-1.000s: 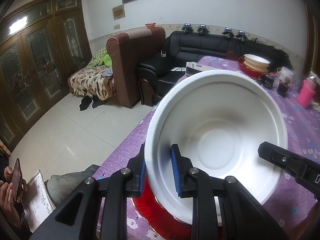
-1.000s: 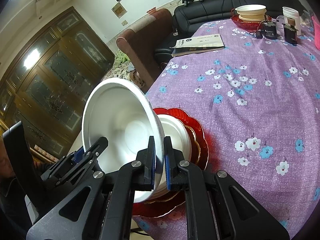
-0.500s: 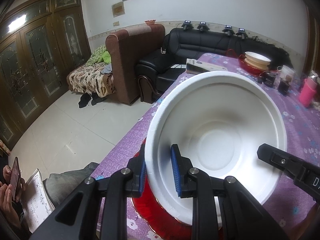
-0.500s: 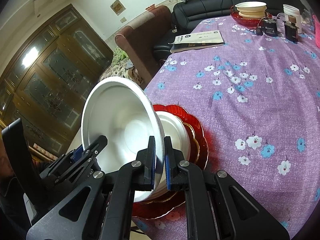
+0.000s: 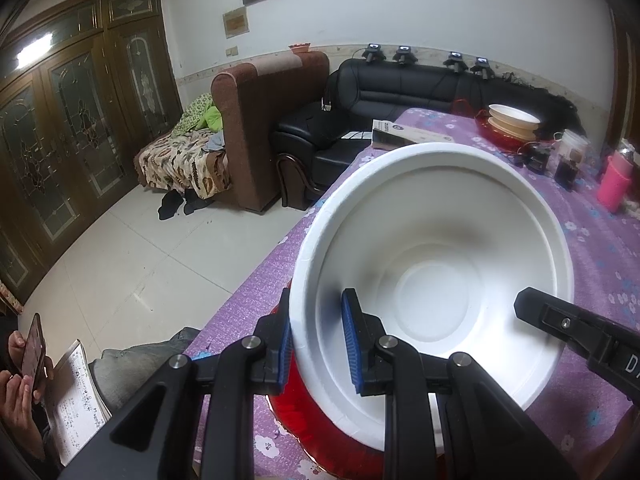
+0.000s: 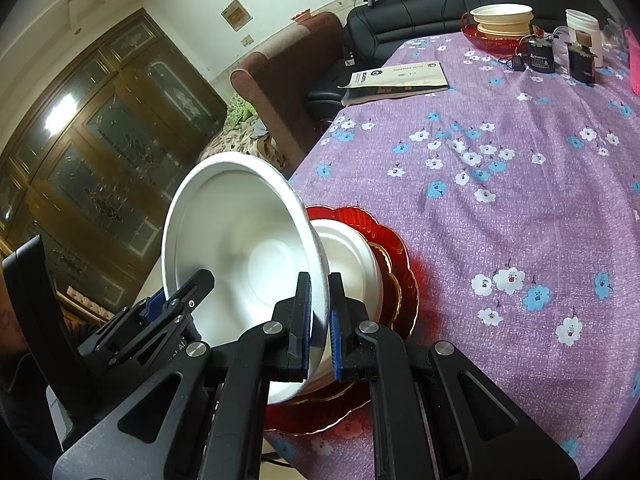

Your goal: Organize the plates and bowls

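A white foam bowl (image 5: pixel 432 280) hangs tilted, mouth toward both cameras, over a stack on the purple flowered tablecloth (image 6: pixel 500 184). My left gripper (image 5: pixel 318 340) is shut on its left rim, one blue pad outside and one inside. My right gripper (image 6: pixel 319 320) is shut on the opposite rim of the same white foam bowl (image 6: pixel 240 248); one of its fingers (image 5: pixel 560 328) shows in the left wrist view. Under the bowl sits another white bowl (image 6: pixel 348 264) on a gold-rimmed plate (image 6: pixel 390 280) and a red scalloped plate (image 6: pixel 408 300). The red plate (image 5: pixel 304 420) peeks out below.
At the far end stands a second red plate with cream bowls (image 6: pixel 502 16), a booklet (image 6: pixel 400 78), black devices (image 6: pixel 540 56), a white cup (image 6: pixel 584 32) and a pink cup (image 5: pixel 614 184). The table edge (image 5: pixel 256 280) runs left of the stack. A person's hands with a phone (image 5: pixel 28 360) are low left.
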{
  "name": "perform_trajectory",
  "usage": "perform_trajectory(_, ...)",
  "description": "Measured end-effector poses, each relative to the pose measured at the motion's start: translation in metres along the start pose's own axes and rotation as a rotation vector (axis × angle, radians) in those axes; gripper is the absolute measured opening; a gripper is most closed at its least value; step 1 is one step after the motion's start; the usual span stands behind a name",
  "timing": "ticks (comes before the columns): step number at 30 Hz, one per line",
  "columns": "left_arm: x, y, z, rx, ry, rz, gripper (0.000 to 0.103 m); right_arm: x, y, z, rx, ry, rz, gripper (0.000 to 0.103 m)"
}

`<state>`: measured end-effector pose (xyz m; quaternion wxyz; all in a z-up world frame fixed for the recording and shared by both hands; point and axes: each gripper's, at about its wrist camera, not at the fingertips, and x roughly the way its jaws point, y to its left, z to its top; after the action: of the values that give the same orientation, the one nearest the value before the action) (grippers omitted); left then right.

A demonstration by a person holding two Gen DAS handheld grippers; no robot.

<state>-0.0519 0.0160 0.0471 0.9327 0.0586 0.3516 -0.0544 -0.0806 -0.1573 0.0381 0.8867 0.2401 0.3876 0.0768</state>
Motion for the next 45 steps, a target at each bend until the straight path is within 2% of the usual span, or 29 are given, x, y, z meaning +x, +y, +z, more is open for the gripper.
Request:
perform_trajectory(17,0.004,-0.003,0.001,0.028,0.011,0.016,0.024,0.003,-0.002,-0.002,0.004,-0.001,-0.013,0.008)
perform_trajectory(19,0.005,-0.004,0.001,0.032,0.011,0.03,0.032,0.008,-0.004,-0.002,-0.001,0.004,-0.03,0.008)
perform_trajectory(21,0.003,-0.001,0.003,0.028,-0.002,0.05,0.049,0.014,-0.008,-0.003,0.0,0.024,-0.046,0.009)
perform_trajectory(24,-0.003,0.005,0.006,0.012,-0.02,0.042,0.062,0.013,-0.011,-0.004,-0.016,0.017,-0.049,0.01)
perform_trajectory(27,-0.012,0.009,0.01,0.005,-0.051,0.069,0.062,0.004,-0.013,-0.002,-0.03,-0.012,-0.04,0.012)
perform_trajectory(29,-0.016,0.01,0.013,0.006,-0.072,0.093,0.064,0.0,-0.015,0.0,-0.031,-0.022,-0.023,0.017)
perform_trajectory(30,-0.018,0.011,0.014,0.003,-0.077,0.096,0.064,-0.001,-0.015,0.001,-0.031,-0.019,-0.018,0.023)
perform_trajectory(36,-0.033,0.009,0.016,-0.022,-0.098,0.11,0.064,-0.026,-0.034,0.007,0.023,-0.081,0.0,0.024)
perform_trajectory(40,-0.054,-0.019,0.018,0.022,-0.142,0.048,0.067,-0.059,-0.065,0.01,0.053,-0.14,-0.05,0.024)
perform_trajectory(44,-0.071,-0.086,0.016,0.153,-0.178,-0.072,0.081,-0.094,-0.108,0.005,0.095,-0.18,-0.157,0.023)
perform_trajectory(45,-0.072,-0.101,0.015,0.178,-0.174,-0.106,0.081,-0.103,-0.119,0.002,0.106,-0.191,-0.186,0.023)
